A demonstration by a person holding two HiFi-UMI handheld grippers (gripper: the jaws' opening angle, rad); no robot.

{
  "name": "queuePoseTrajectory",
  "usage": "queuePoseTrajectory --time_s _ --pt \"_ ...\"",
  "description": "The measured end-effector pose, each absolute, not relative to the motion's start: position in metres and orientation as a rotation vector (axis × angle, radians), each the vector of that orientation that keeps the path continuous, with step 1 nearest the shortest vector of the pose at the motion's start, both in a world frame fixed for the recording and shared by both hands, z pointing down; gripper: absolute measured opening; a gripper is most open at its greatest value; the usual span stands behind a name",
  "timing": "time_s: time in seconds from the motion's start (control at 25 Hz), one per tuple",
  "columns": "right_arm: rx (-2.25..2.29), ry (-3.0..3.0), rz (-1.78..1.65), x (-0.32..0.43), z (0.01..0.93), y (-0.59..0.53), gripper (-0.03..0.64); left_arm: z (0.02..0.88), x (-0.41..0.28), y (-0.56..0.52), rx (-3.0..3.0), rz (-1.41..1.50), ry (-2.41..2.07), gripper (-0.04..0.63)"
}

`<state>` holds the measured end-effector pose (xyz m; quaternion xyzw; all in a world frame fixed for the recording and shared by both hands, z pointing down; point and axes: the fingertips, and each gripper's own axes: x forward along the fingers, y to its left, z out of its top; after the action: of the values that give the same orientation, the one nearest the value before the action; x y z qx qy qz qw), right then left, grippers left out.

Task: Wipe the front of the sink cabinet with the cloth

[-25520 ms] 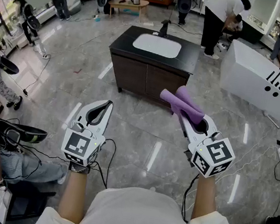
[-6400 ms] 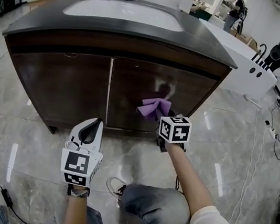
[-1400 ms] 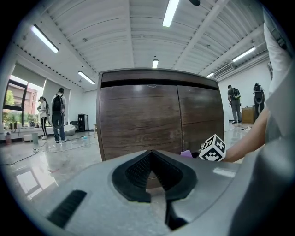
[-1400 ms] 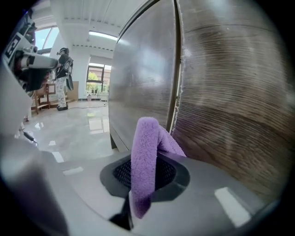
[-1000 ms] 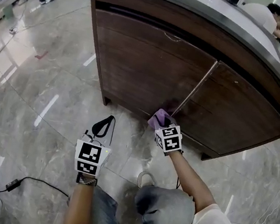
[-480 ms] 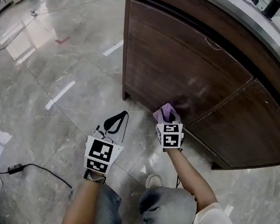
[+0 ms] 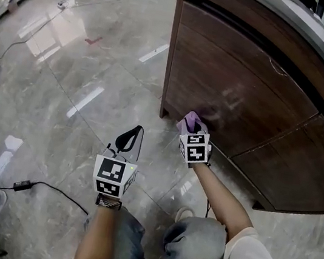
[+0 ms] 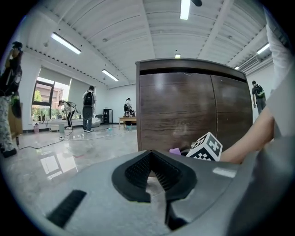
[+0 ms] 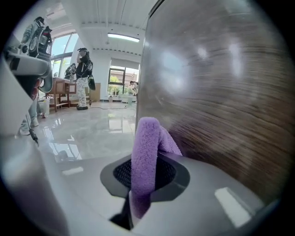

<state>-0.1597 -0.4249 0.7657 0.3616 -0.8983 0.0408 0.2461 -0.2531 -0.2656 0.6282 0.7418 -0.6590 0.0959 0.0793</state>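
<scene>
Head view: right gripper [image 7: 192,132] presses a purple cloth [image 7: 190,122] against the cabinet [image 7: 242,90] front, near its lower left corner. Left gripper [image 7: 129,139] hovers over the floor [image 7: 66,79], apart from the cabinet. Left gripper view: jaws pressed together, nothing between. Right gripper view: jaws pinching the cloth, which touches the wood.

You're working in a big open hall, more a lab or showroom than a home. A polished grey stone floor [image 7: 96,84] spreads wide, and the dark wood sink cabinet [image 7: 246,103] stands free out on it. Long strip lights [image 8: 65,43] cross a ribbed ceiling and tall windows [image 8: 44,99] line the far side. A cable [image 7: 53,189] trails loose over the tiles — and people [image 8: 88,110] stand about beyond, near a low table [image 8: 127,120].
</scene>
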Motion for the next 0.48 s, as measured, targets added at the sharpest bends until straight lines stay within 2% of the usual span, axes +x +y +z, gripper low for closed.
queuePoseTrajectory --time_s 0.48 --pt "0.794 -2.405 -0.001 -0.228 0.782 -0.437 0.046 0.632 -0.278 -0.253 2.143 0.285 -2.052 -0.002"
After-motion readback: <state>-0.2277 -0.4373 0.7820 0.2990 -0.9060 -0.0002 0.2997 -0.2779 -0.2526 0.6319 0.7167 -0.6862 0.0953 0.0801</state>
